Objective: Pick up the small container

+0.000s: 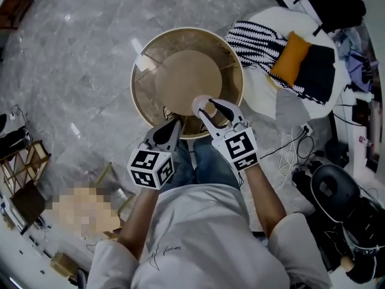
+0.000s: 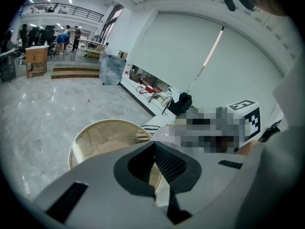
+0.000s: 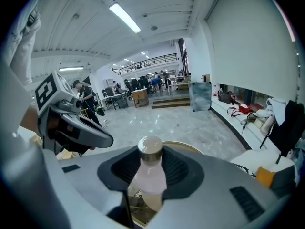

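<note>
Firmly, our right gripper (image 1: 210,109) clamps the pale pink, round-capped small container (image 3: 148,175) over the round glass table (image 1: 137,71) edge; left gripper (image 2: 153,166) closed, empty

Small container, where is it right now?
Head view, centre: the small container is gripped in the right tongs over the near rim of the round table.

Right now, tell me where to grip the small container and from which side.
Grip the small container on its pale body below the rounded cap, coming in from the side with one pad on each flank. It stands upright, and the right gripper holds it this way.
</note>
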